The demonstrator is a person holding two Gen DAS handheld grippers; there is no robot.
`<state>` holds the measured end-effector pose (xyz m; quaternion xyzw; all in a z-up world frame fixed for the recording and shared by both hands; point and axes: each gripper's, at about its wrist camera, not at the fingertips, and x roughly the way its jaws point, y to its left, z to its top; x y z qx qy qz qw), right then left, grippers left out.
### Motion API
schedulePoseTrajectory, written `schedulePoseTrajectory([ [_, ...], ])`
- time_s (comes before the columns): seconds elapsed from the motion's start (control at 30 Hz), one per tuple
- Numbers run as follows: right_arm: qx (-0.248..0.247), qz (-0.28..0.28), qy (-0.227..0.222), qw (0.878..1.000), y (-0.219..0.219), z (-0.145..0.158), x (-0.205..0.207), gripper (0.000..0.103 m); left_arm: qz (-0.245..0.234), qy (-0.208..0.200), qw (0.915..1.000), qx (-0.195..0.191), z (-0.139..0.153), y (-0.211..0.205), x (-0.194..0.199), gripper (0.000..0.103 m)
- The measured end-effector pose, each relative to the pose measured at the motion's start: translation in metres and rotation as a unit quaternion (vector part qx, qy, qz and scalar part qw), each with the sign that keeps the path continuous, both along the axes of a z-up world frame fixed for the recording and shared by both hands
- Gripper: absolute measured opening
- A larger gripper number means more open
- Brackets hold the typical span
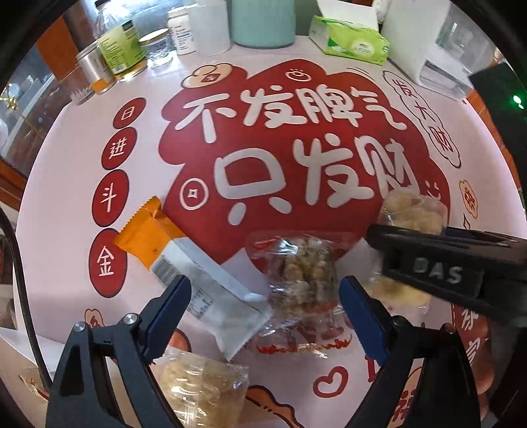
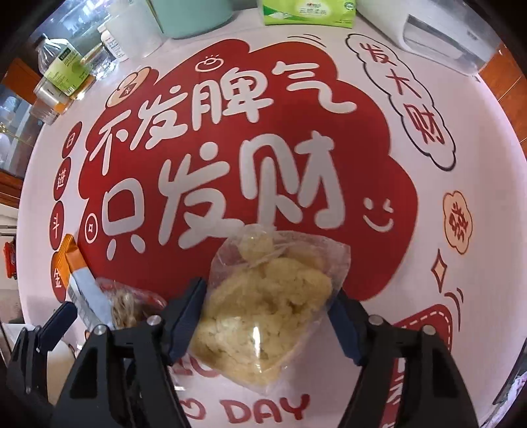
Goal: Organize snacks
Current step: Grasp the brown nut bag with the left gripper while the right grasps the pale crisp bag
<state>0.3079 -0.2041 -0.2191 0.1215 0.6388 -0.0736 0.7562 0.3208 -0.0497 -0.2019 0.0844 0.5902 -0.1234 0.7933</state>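
Observation:
My left gripper (image 1: 265, 293) is open over two snacks on the red-and-white printed table mat: an orange-and-white wrapped bar (image 1: 184, 260) lying diagonally, and a clear red-printed pack of brownish crispy snack (image 1: 303, 276) partly under the bar's end. A clear pack of pale yellow puffed snack (image 1: 201, 385) lies below the left finger. My right gripper (image 2: 268, 316) has its fingers on both sides of a clear bag of pale yellow snack (image 2: 266, 309), touching the bag's edges. In the left wrist view the right gripper (image 1: 454, 260) sits at the right with that bag (image 1: 411, 210).
At the table's far edge stand a green-labelled bottle (image 1: 122, 46), a small can (image 1: 94, 67), white bottles (image 1: 181, 31), a teal container (image 1: 263, 23), a green tissue pack (image 1: 349, 39) and a white appliance (image 1: 425, 49). A white box (image 1: 19, 362) sits lower left.

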Motion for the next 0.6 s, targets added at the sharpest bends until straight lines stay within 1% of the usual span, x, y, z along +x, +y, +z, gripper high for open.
schedulePoseTrajectory([
  [0.13,0.004,-0.02,-0.004,1.0,-0.029,0.001,-0.019,0.067,-0.017,-0.006,0.9998,0.01,-0.002,-0.011,-0.003,0.091],
  [0.2,0.012,-0.023,-0.007,1.0,-0.041,0.002,-0.03,0.064,-0.021,-0.004,0.9997,0.01,-0.005,-0.016,-0.002,0.086],
  [0.23,0.017,-0.024,-0.009,1.0,-0.046,0.003,-0.038,0.062,-0.024,-0.006,0.9996,0.016,-0.006,-0.019,-0.002,0.086],
  [0.27,0.018,-0.025,-0.01,0.999,-0.049,0.005,-0.043,0.062,-0.028,-0.01,0.9993,0.02,-0.006,-0.022,-0.002,0.082],
  [0.3,0.019,-0.024,-0.01,0.999,-0.052,0.005,-0.049,0.062,-0.034,-0.009,0.9992,0.02,-0.007,-0.026,-0.003,0.069],
  [0.33,0.021,-0.023,-0.012,0.999,-0.054,0.006,-0.057,0.062,-0.042,0.006,0.999,0.013,-0.011,-0.03,-0.004,0.061],
  [0.37,0.024,-0.022,-0.013,0.999,-0.056,0.006,-0.064,0.062,-0.044,0.016,0.9989,0.007,-0.013,-0.032,-0.005,0.047],
  [0.4,0.026,-0.02,-0.011,0.999,-0.057,0.005,-0.069,0.062,-0.046,0.021,0.9987,0.008,-0.016,-0.034,-0.006,0.046],
  [0.47,0.035,-0.019,-0.013,0.999,-0.059,0.005,-0.083,0.062,-0.056,0.004,0.9981,0.026,-0.015,-0.04,-0.012,0.045],
  [0.53,0.04,-0.015,-0.016,0.999,-0.058,0.007,-0.097,0.062,-0.064,-0.006,0.9973,0.036,-0.013,-0.044,-0.019,0.043],
  [0.57,0.042,-0.012,-0.018,0.999,-0.056,0.009,-0.104,0.061,-0.065,-0.012,0.9972,0.035,-0.009,-0.045,-0.023,0.036],
  [0.6,0.045,-0.008,-0.021,0.999,-0.054,0.01,-0.111,0.061,-0.066,-0.014,0.9973,0.029,-0.005,-0.045,-0.026,0.036],
])
